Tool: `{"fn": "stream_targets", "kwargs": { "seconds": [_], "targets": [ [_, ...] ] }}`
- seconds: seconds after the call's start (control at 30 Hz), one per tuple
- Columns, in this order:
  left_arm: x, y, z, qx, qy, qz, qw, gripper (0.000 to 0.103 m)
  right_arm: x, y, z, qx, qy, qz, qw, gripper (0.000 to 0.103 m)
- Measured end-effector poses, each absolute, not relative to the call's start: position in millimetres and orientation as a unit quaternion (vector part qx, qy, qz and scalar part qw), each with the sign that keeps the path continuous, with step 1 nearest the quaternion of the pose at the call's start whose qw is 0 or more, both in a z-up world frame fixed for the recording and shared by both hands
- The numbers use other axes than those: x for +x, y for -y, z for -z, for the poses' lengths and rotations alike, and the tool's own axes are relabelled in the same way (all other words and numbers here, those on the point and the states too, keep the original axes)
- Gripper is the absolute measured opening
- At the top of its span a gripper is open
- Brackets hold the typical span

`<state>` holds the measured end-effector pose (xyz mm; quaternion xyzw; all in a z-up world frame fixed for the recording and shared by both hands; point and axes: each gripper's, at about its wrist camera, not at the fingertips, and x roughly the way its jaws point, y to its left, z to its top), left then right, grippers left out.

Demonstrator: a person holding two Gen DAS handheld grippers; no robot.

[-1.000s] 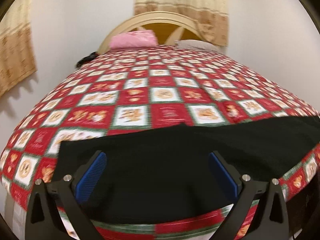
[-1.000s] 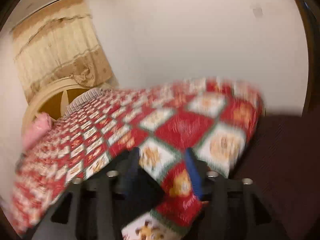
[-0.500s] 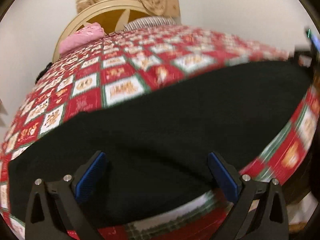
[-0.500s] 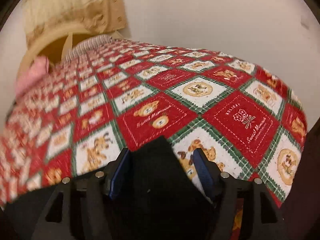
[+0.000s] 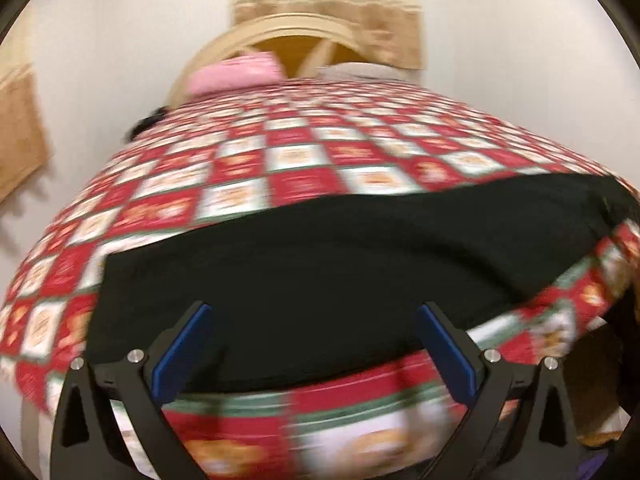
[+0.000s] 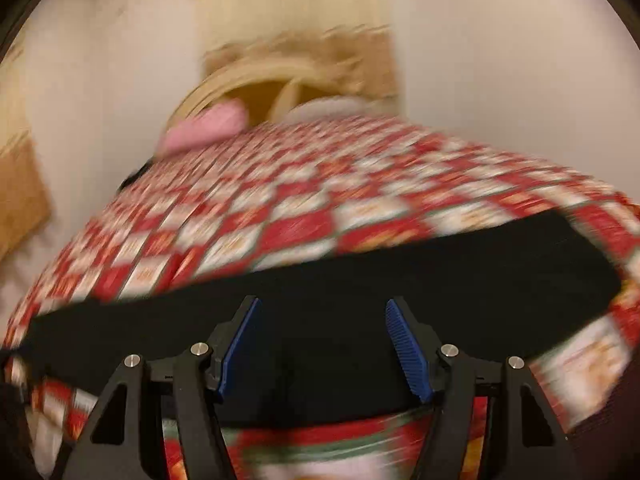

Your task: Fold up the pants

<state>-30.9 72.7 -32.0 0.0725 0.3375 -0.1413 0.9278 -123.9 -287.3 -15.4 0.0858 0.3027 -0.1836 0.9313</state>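
- Black pants lie flat across the near edge of the bed.
- Left hand-held gripper hovers over them, jaws wide, empty.
- Right hand-held gripper likewise, spread, gripping nothing.

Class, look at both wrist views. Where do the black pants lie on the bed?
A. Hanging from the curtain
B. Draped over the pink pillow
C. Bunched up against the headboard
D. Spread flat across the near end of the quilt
D: the black pants lie spread as a flat band across the near end of the patterned quilt, far from the pink pillow and the headboard.
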Motion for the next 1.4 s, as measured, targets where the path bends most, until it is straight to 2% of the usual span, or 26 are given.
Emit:
{"fn": "stream_targets", "kwargs": {
  "seconds": [0.13,0.23,0.4,0.5,0.63,0.7,0.77,0.8,0.87,1.1,1.27,1.33,1.4],
  "targets": [
    [-3,-123,46,0.055,-0.347,0.043,0.935,0.103,-107,264,54,0.011,-0.332,0.201,0.922,0.067],
    [22,-156,62,0.014,-0.390,-0.023,0.921,0.103,-103,248,53,-0.038,-0.343,0.229,0.910,0.068],
    [30,-178,74,-0.043,-0.408,-0.026,0.911,0.103,-104,212,25,0.032,-0.300,0.114,0.946,0.068],
    [31,-173,73,-0.004,-0.397,-0.026,0.917,0.103,-83,168,33,0.089,-0.330,-0.033,0.939,0.068],
    [37,-181,69,0.036,-0.388,-0.037,0.920,0.103,-51,108,66,0.078,-0.381,-0.117,0.914,0.068],
    [44,-193,66,0.035,-0.392,-0.040,0.918,0.103,-38,87,89,0.097,-0.421,-0.143,0.890,0.070],
    [52,-200,64,0.035,-0.392,-0.039,0.918,0.103,-41,70,90,0.079,-0.402,-0.136,0.902,0.071],
    [56,-204,63,0.035,-0.392,-0.040,0.918,0.103,-41,62,90,0.072,-0.403,-0.148,0.900,0.076],
    [63,-208,58,0.039,-0.391,-0.040,0.919,0.103,-40,52,89,0.061,-0.402,-0.158,0.900,0.079],
    [49,-229,15,0.045,-0.343,-0.053,0.937,0.103,-44,57,65,0.126,-0.355,-0.224,0.899,0.078],
    [22,-274,-13,0.030,-0.314,-0.111,0.942,0.103,-8,2,91,0.068,-0.412,-0.268,0.868,0.079],
    [12,-290,-14,0.016,-0.315,-0.132,0.940,0.103,-9,-18,89,0.027,-0.398,-0.257,0.880,0.079],
    [3,-301,-13,0.000,-0.316,-0.143,0.938,0.103,-5,-35,80,0.037,-0.388,-0.305,0.869,0.078]
  ]
}}
